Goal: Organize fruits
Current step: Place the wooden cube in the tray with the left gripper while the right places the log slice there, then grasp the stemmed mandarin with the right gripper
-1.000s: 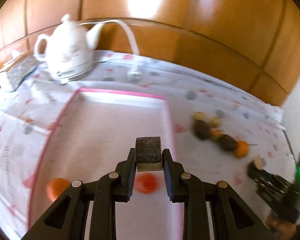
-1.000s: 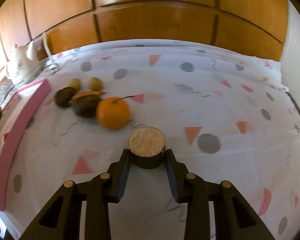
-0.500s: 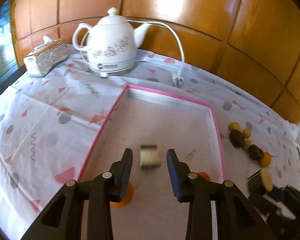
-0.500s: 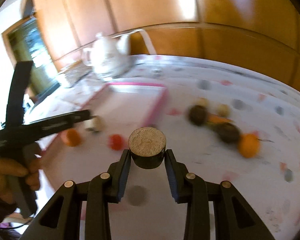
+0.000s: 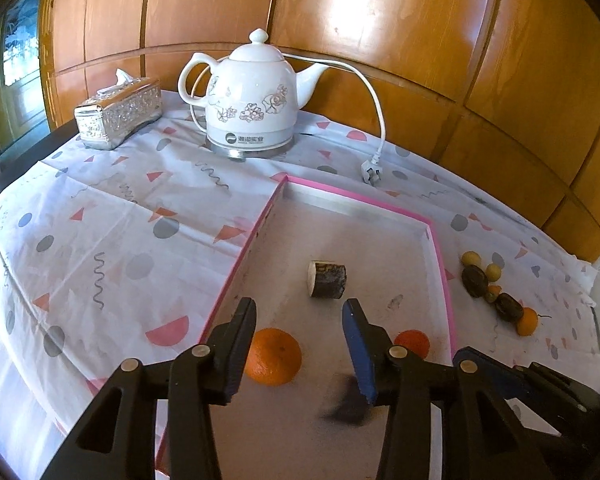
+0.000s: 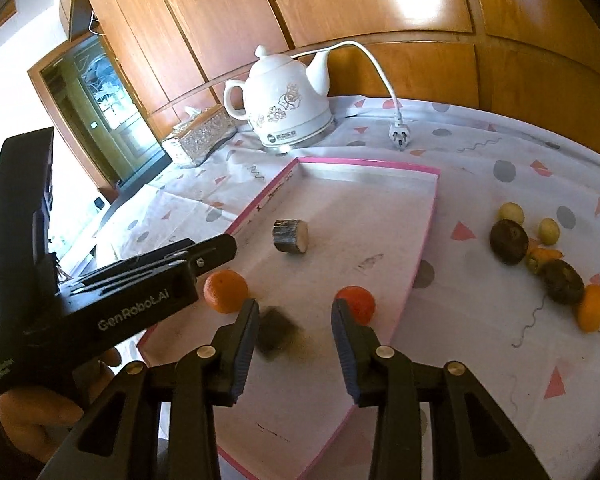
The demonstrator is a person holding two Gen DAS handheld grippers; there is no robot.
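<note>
the left gripper (image 5: 299,316) fills the bottom of the left wrist view with its jaws spread wide and nothing between them; the same tool shows at the left edge of the right wrist view, where "genrobot.ai" is printed in pale letters along its black side, and smaller lettering at its lower end is too small to read. the right gripper (image 6: 295,318) sits at the bottom centre of its own view, jaws likewise apart and holding nothing. just past its left finger a dark blurred piece (image 6: 275,330) shows against the tray floor, smeared so much that it may be in the air or on the tray, i cannot tell. the pink-rimmed tray (image 5: 358,198) takes the middle of both views. lying on its side near the tray's centre is a short dark cylinder with a pale cut end (image 5: 327,279). toward the lower part of the frame sit an orange (image 5: 273,356) beside the left finger and a redder orange fruit (image 5: 412,343) close to the tray's right rim. outside the tray, at the right of the frame on the patterned tablecloth (image 5: 100,216), lies a loose cluster of fruits (image 6: 548,256): two small yellow ones, two dark ones, a little orange piece and an orange. in the upper middle stands a white flowered kettle (image 5: 252,96), with a logo and characters on its base band that i cannot read, its plug (image 5: 371,172) lying loose on the cloth. a silvery tissue box (image 5: 118,114) is at upper left.
</note>
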